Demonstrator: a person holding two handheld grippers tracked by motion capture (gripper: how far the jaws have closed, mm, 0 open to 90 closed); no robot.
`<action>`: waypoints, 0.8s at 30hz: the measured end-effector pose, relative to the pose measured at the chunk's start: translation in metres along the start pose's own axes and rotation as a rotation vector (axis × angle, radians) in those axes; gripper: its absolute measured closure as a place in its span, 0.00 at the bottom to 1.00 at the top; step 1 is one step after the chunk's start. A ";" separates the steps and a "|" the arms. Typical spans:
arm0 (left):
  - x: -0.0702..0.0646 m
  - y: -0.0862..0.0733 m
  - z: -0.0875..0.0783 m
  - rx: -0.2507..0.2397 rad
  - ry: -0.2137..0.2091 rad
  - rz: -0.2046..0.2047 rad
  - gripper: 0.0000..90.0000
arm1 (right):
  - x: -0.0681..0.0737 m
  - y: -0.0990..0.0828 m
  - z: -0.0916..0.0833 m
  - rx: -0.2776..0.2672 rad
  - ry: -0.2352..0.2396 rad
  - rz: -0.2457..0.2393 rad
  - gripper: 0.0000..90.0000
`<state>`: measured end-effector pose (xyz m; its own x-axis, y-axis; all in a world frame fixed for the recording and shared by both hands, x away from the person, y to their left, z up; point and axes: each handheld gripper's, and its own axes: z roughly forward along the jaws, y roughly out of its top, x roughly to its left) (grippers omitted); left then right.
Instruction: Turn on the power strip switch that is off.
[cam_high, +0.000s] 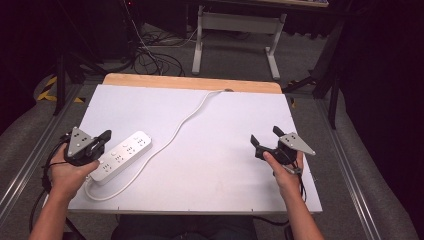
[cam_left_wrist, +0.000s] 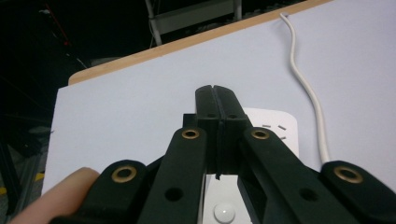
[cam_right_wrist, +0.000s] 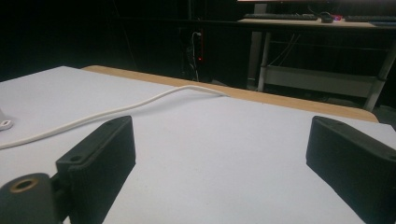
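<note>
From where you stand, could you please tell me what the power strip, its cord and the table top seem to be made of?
Power strip: apparently hard white plastic, smooth, slightly glossy moulded shell.
Cord: probably rubbery white plastic sheathing, since it lies in soft curves.
Table top: matte white board or sheet, material uncertain, over what looks like light wood, bare along the far edge.

A long white plastic power strip (cam_high: 122, 155) with rounded ends lies flat on my white tabletop (cam_high: 220, 150), near the left edge, angled from near-left to far-right. Its socket holes face up, and a round button (cam_left_wrist: 225, 212) sits on top. Its white cord (cam_high: 186, 121) loops from the near end, then snakes to the far edge.
</note>
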<state>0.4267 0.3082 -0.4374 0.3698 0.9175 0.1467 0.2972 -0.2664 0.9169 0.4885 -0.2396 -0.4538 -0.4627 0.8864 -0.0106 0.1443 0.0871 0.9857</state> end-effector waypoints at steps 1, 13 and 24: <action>-0.001 0.000 0.001 0.005 -0.001 0.000 1.00 | 0.000 0.000 0.000 0.000 0.001 0.000 0.10; -0.003 0.002 0.032 0.186 -0.066 0.003 1.00 | 0.001 -0.001 0.002 0.008 0.003 -0.005 0.10; -0.009 0.003 0.054 0.331 -0.104 0.005 1.00 | 0.003 -0.001 0.003 0.012 0.007 -0.002 0.10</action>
<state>0.4716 0.2828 -0.4562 0.4541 0.8857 0.0965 0.5584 -0.3673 0.7438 0.4893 -0.2363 -0.4555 -0.4696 0.8828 -0.0117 0.1539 0.0949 0.9835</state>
